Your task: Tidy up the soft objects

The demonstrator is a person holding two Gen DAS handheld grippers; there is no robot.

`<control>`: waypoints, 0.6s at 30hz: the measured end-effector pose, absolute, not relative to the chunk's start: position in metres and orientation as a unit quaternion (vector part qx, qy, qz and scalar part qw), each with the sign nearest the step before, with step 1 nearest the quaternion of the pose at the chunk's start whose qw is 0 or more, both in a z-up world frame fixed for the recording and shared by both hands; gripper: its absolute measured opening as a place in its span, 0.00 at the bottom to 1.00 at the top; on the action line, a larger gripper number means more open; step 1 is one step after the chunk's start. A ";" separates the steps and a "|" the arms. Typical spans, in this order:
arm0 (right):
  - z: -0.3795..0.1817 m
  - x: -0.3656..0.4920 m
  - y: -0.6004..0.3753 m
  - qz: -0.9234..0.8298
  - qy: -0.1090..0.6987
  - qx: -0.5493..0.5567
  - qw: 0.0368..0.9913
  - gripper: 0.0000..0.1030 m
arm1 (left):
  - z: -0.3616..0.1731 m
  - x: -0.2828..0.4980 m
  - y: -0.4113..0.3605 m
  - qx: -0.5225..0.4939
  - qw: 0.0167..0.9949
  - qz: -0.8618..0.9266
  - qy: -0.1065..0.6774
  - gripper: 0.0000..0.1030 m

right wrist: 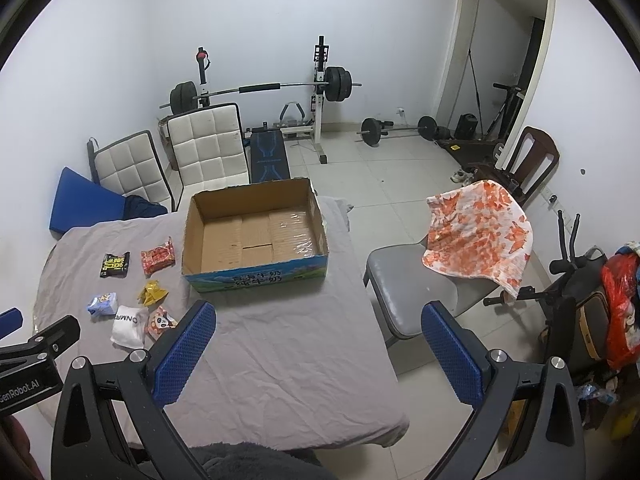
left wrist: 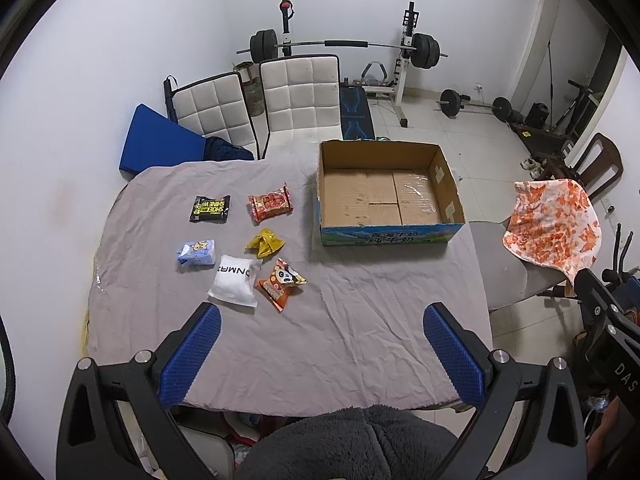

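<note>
Several soft packets lie on the grey-clothed table (left wrist: 320,340): a black packet (left wrist: 210,208), a red packet (left wrist: 271,203), a yellow packet (left wrist: 265,242), a light blue tissue pack (left wrist: 196,254), a white pouch (left wrist: 234,283) and an orange panda packet (left wrist: 281,283). An empty cardboard box (left wrist: 386,236) stands at the right. My left gripper (left wrist: 320,316) is open and empty above the near table edge. My right gripper (right wrist: 318,312) is open and empty over the table's right side. The box (right wrist: 256,276) and packets (right wrist: 158,261) also show there.
A grey chair (right wrist: 404,292) with an orange-patterned towel (right wrist: 480,240) stands right of the table. Two white padded chairs (left wrist: 256,108) and a blue mat (left wrist: 156,140) stand behind the table. A barbell rack (left wrist: 344,46) and weights stand by the far wall.
</note>
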State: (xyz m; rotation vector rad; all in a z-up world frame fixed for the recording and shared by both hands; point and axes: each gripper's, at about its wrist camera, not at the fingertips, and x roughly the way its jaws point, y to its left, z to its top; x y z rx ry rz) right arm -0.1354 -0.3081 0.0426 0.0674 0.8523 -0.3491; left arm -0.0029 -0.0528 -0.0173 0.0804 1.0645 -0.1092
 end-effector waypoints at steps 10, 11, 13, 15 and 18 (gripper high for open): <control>0.039 -0.131 -0.301 -0.164 0.413 0.033 0.895 1.00 | -0.016 -0.007 -0.050 0.036 0.861 -0.048 0.505 1.00; 0.039 -0.131 -0.301 -0.164 0.413 0.034 0.895 1.00 | -0.016 -0.006 -0.050 0.035 0.861 -0.049 0.505 1.00; 0.038 -0.132 -0.299 -0.164 0.413 0.033 0.895 1.00 | -0.016 -0.007 -0.050 0.036 0.861 -0.048 0.505 1.00; 0.039 -0.132 -0.301 -0.164 0.413 0.033 0.895 1.00 | -0.015 -0.007 -0.049 0.036 0.862 -0.049 0.504 1.00; 0.039 -0.132 -0.300 -0.162 0.412 0.033 0.896 1.00 | -0.013 -0.007 -0.047 0.034 0.863 -0.049 0.501 1.00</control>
